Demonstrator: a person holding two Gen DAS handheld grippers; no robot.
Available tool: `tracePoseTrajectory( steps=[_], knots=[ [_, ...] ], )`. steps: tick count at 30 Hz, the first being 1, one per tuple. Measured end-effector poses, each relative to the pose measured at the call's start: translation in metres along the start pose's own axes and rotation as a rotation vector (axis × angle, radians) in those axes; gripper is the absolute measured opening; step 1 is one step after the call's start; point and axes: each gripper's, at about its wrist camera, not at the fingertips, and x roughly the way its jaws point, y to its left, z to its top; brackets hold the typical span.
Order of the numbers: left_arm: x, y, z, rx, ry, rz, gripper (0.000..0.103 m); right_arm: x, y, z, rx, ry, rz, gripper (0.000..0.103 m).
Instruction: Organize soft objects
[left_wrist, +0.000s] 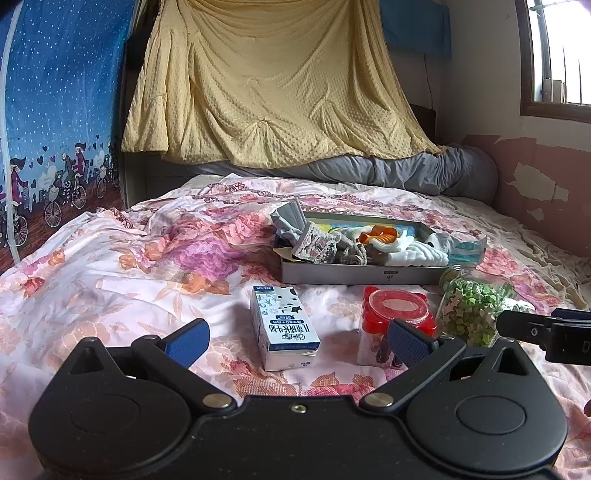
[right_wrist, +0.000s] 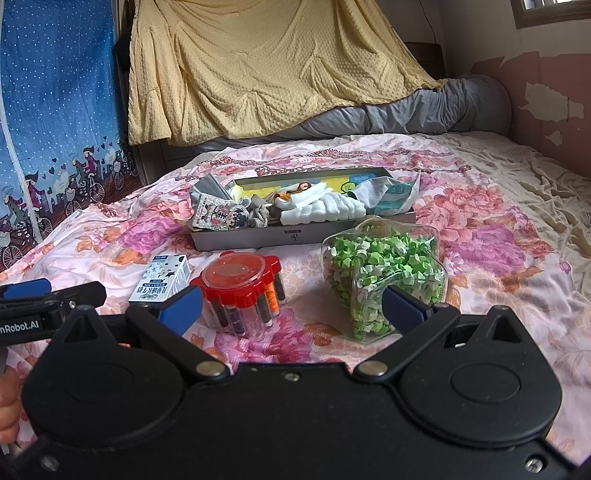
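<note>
- Left claw (left_wrist: 297, 341): blue-padded fingers spread wide, nothing between them, low over the pink floral bedspread (left_wrist: 110, 266).
- Right claw (right_wrist: 291, 310): likewise released, gripping nothing.
- Soft objects sit in a shallow grey cardboard box (left_wrist: 354, 274) mid-bed: a folded white cloth (left_wrist: 410, 254), a grey knotted fabric piece (left_wrist: 352, 253), an orange-and-white soft item (left_wrist: 384, 234), a patterned pouch (left_wrist: 314, 245), and grey fabric (left_wrist: 290, 221) draped over the box's left end.
- Left wrist view only: a window (left_wrist: 561, 55) at upper right, and the milk carton's printed front in full.
- Right wrist view only: the clear plastic container of green and white paper stars (right_wrist: 384, 269) whole; the left view cuts it behind the claw's right finger. A bare hand (right_wrist: 9, 410) shows at the left edge.
- Each view catches the other claw's tip at its edge.
- Between claws and box, left to right: white-and-blue milk carton (left_wrist: 282, 328) lying flat, red-lidded clear holder of small tubes (left_wrist: 397, 314) upright, star container.
- These three stand in front of the box; the red-lidded holder and star container sit just beside each claw's fingers.
- Behind: yellow dotted blanket (left_wrist: 269, 81) hanging, grey rolled bedding (left_wrist: 406, 170) along the head of the bed, blue cartoon curtain (left_wrist: 55, 110) at left, peeling pink wall (left_wrist: 543, 177) at right.
</note>
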Motion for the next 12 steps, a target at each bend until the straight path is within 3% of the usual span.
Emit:
tracePoseTrajectory(
  steps=[12],
  knots=[
    [-0.0032,0.0006,-0.0012,0.004,-0.033,0.016,0.102,-0.0011,-0.0007,-0.0029,0.002,0.004,-0.001,0.103]
  ],
)
